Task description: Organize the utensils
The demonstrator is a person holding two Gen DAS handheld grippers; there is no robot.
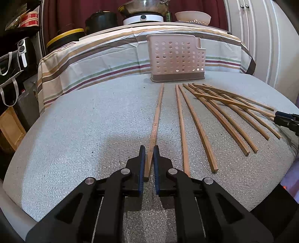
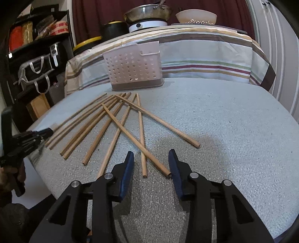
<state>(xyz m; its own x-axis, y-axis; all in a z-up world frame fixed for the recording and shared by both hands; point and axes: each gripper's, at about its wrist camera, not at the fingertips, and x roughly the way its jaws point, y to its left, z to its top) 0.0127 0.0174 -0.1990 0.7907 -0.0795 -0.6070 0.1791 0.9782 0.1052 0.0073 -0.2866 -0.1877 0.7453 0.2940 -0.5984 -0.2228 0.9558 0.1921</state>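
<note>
Left tongs (image 1: 149, 151) clamp a chopstick (image 1: 158, 112) on foam (image 1: 93, 121)

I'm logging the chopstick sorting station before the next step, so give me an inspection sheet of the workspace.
Surface: grey foam mat, a few dark specks.
Job's things: perforated caddy upright at the far edge; loose chopsticks fanned out flat, some crossing.
Clutter: nothing seen on the mat.
Grippers: left gripper shut on one chopstick; right gripper open, two chopstick ends between its jaws, untouched.
Cables: nothing seen.
Surroundings: striped cloth, metal pan, bowl, shelf on the left.
</note>
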